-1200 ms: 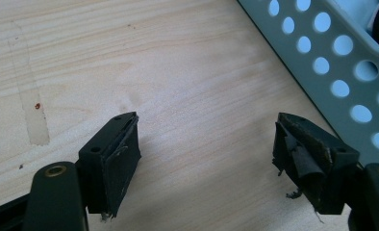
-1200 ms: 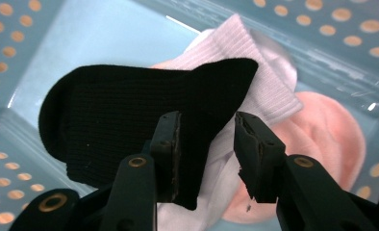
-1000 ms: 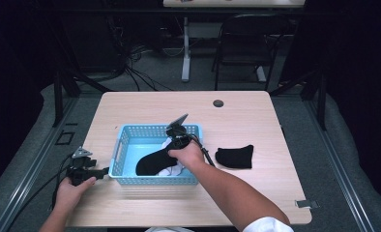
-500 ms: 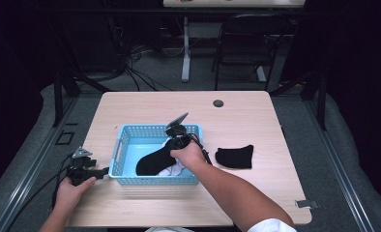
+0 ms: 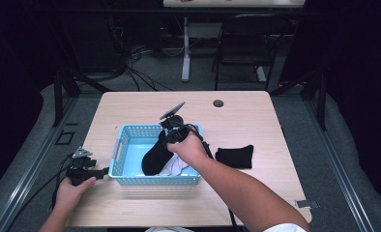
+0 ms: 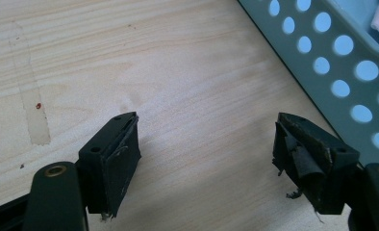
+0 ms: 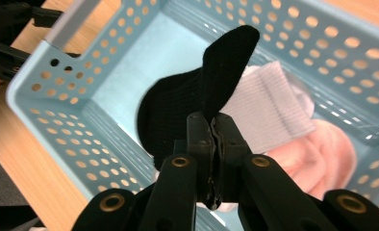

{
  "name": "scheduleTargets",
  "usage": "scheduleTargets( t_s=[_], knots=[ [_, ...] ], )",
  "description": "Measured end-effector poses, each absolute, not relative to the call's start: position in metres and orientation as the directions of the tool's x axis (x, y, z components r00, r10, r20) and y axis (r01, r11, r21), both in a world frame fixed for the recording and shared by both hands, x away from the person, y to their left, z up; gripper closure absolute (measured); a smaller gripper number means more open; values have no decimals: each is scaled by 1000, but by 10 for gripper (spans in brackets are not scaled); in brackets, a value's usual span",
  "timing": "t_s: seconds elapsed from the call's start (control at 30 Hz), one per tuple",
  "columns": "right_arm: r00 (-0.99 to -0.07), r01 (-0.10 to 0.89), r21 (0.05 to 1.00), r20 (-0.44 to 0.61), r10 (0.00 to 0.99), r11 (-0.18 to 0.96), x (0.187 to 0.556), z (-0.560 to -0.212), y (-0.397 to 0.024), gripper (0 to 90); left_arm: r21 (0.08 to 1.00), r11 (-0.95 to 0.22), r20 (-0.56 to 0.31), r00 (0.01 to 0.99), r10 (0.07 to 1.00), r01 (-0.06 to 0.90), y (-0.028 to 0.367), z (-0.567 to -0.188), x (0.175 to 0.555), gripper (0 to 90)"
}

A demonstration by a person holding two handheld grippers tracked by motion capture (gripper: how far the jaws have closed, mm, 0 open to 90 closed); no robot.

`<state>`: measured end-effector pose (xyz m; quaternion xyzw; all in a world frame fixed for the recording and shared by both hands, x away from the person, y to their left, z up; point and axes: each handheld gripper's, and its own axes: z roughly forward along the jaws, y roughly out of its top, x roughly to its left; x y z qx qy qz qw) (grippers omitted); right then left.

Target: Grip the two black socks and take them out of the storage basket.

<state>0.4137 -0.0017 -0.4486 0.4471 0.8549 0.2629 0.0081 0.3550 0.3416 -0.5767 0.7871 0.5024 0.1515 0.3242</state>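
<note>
Pale wooden surface (image 5: 130,111): we lift the black sock (image 7: 192,106) clear of the blue basket (image 5: 118,150), right tongs (image 7: 215,126) clamped firmly, left tongs (image 6: 207,144) spread empty.

Readable text: none in any view.
Basket (image 5: 123,150): plain blue perforated walls, no label or brand.
Counter (image 5: 256,111): bare wood grain, no numbers or signs.
Socks: no print legible.

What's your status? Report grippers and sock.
Right gripper shut on black sock over basket. Left gripper open on table beside basket. White sock beneath; second black sock outside. Nothing blocking.
</note>
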Motion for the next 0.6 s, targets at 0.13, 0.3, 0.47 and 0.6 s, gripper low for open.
scheduleTargets(
  t_s=[0.13, 0.3, 0.47, 0.6],
  knots=[
    [-615, 745, 466, 201, 762, 478, 412, -432, -4, 873, 662, -284, -88, 449, 889, 693, 341, -577, 355, 244],
    [-619, 736, 481, 193, 761, 477, 410, -416, -7, 873, 662, -284, -89, 449, 889, 694, 342, -577, 355, 244],
    [-626, 723, 497, 180, 759, 479, 408, -401, -10, 873, 662, -281, -92, 447, 890, 695, 342, -577, 355, 244],
    [-634, 713, 510, 176, 753, 481, 407, -389, -12, 872, 661, -281, -92, 447, 890, 696, 342, -577, 355, 244]
  ],
)
